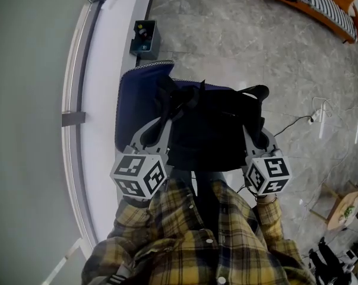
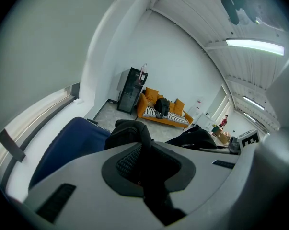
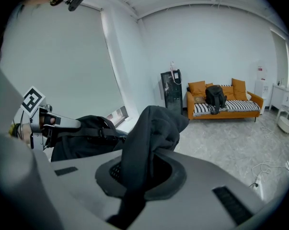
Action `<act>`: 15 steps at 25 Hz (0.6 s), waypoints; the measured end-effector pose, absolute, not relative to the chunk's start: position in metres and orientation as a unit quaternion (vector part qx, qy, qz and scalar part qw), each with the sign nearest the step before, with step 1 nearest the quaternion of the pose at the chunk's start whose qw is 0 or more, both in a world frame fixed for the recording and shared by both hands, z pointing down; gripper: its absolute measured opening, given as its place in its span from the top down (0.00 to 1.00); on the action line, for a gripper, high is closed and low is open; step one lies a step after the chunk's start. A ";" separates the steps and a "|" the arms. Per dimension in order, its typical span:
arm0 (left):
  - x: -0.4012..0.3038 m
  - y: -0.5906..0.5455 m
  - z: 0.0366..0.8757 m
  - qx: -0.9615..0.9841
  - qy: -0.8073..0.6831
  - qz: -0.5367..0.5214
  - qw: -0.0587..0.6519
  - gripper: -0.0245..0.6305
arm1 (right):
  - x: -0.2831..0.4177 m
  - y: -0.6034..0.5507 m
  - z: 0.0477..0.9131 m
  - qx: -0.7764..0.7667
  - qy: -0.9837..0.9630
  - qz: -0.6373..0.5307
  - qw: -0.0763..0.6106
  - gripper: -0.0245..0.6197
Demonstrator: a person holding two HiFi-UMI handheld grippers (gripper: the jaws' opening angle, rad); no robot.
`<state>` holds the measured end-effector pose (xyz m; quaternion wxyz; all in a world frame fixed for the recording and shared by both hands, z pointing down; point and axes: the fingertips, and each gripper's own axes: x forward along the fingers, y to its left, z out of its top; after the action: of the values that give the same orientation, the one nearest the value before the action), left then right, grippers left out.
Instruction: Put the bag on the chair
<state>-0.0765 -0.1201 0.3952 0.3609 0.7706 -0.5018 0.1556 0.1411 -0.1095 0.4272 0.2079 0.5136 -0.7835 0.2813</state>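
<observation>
A black bag (image 1: 211, 132) hangs between my two grippers over the blue chair (image 1: 130, 103); whether it rests on the seat I cannot tell. My left gripper (image 1: 160, 126) is shut on a black strap (image 2: 133, 131) at the bag's left side, with the chair's blue back (image 2: 70, 145) beside it. At the bag's right side my right gripper (image 1: 254, 134) is shut on another dark strap (image 3: 151, 126), which bunches up out of the jaws. From the right gripper view the bag's body (image 3: 82, 138) stretches toward the left gripper's marker cube (image 3: 32, 99).
A long window and white sill (image 1: 92, 129) run along the left. A small bin (image 1: 145, 35) stands behind the chair. On the marble floor lie a power strip with cable (image 1: 312, 119) and a low table (image 1: 345, 209). An orange sofa (image 3: 223, 102) and a dispenser (image 3: 172, 90) line the far wall.
</observation>
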 end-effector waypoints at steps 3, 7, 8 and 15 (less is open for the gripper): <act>-0.077 -0.119 0.415 0.765 -0.502 0.162 0.371 0.88 | 0.142 -0.113 0.446 0.508 -0.784 0.283 0.220 0.91; -0.082 -0.119 0.445 0.754 -0.507 0.176 0.378 0.88 | 0.137 -0.118 0.476 0.502 -0.781 0.286 0.236 0.91; -0.084 -0.119 0.454 0.752 -0.509 0.179 0.379 0.88 | 0.135 -0.119 0.485 0.501 -0.781 0.286 0.241 0.91; -0.090 -0.118 0.511 0.738 -0.522 0.202 0.378 0.88 | 0.132 -0.116 0.545 0.494 -0.774 0.297 0.263 0.91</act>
<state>-0.0897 -0.1182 0.5112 0.3777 0.7376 -0.5221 0.2017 0.1322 -0.1160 0.5449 0.2629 0.4936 -0.7741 0.2967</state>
